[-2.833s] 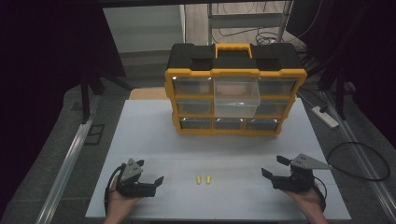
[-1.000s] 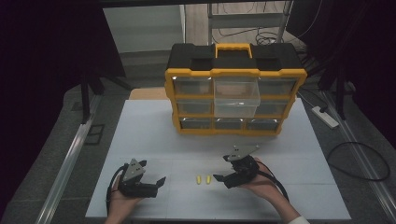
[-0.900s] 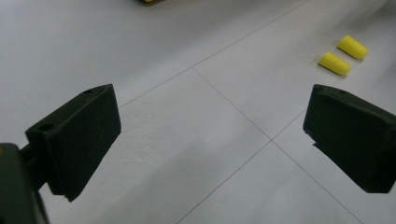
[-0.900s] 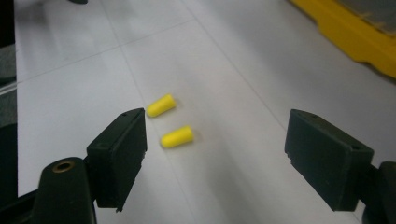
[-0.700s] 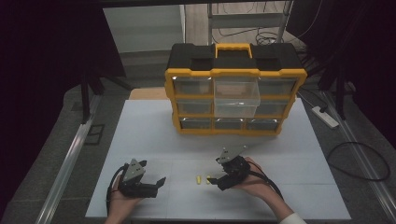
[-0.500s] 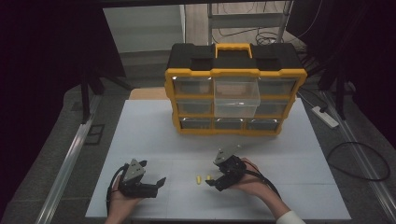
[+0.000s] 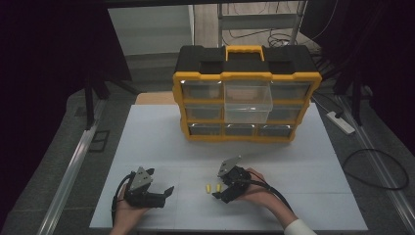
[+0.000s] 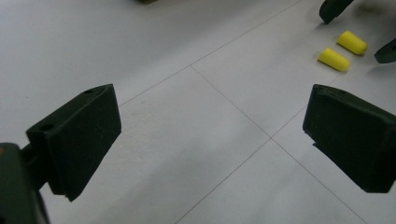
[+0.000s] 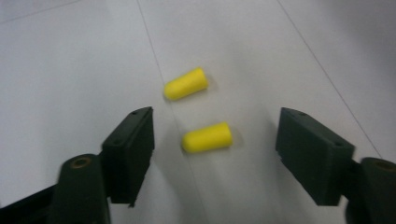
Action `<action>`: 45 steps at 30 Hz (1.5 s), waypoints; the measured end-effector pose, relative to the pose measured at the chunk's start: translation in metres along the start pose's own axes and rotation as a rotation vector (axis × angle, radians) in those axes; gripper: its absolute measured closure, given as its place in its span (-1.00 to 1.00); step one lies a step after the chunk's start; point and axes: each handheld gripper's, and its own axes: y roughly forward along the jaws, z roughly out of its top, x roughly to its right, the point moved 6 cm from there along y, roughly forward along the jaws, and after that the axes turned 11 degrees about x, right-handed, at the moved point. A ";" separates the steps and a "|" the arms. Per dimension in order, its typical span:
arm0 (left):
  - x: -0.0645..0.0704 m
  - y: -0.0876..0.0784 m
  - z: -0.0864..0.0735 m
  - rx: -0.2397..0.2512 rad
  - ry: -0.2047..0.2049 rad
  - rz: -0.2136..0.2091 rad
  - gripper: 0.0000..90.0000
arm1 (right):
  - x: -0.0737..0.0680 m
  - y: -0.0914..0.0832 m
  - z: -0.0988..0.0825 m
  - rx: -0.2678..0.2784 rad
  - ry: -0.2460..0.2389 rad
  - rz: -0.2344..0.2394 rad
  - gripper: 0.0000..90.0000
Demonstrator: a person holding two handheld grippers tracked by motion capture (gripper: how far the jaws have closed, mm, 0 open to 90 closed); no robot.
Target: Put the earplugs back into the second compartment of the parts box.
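On the organizer (image 7: 247,105), one drawer (image 7: 247,102) out, empty.

Two small yellow foam earplugs (image 7: 213,187) lie side by side on the white tabletop (image 7: 313,166), between the grippers, before the black-and-yellow plastic drawer organizer (image 7: 246,95) standing at the back.

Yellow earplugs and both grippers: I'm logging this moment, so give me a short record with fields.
earplugs: two, lying side by side on the white table
near earplug: between the right gripper's jaws, not touched
far earplug: beyond the jaws
right gripper: open, jaws just closing in
left gripper: open, nothing between its jaws
organizer: behind, one clear drawer pulled out
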 end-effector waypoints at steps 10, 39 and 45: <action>0.000 0.000 0.000 0.000 -0.001 -0.001 -0.90 | -0.005 -0.002 0.001 -0.001 -0.057 0.024 0.47; 0.000 -0.001 0.001 0.006 0.000 -0.003 -0.90 | 0.006 -0.088 0.027 0.398 0.056 -0.194 0.54; 0.000 0.000 0.001 0.007 0.000 -0.005 -0.90 | 0.009 -0.104 0.032 0.463 0.080 -0.242 0.54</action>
